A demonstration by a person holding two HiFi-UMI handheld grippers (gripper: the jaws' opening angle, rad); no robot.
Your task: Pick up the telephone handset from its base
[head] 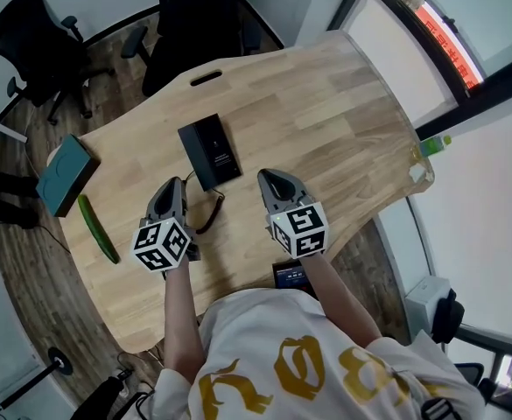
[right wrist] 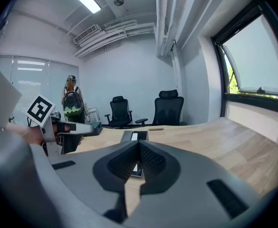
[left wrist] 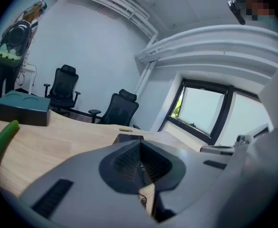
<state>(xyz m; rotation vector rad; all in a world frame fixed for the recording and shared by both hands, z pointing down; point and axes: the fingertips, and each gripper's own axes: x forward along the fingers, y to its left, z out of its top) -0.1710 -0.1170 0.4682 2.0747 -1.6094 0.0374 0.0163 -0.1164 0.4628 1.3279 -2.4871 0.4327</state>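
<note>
The black telephone lies flat on the wooden table, its handset resting on the base and its coiled cord trailing toward me. My left gripper hovers just short of the phone's near left corner, jaws shut with nothing held. The right gripper is to the phone's right and a little nearer me, jaws also shut and empty. The left gripper view shows the telephone just beyond the closed tips of the left gripper. The right gripper view has the telephone ahead of the right gripper.
A teal box and a green cucumber lie at the table's left edge. A green bottle stands by the window at right. Black office chairs sit behind the table. A person with a backpack stands at the back.
</note>
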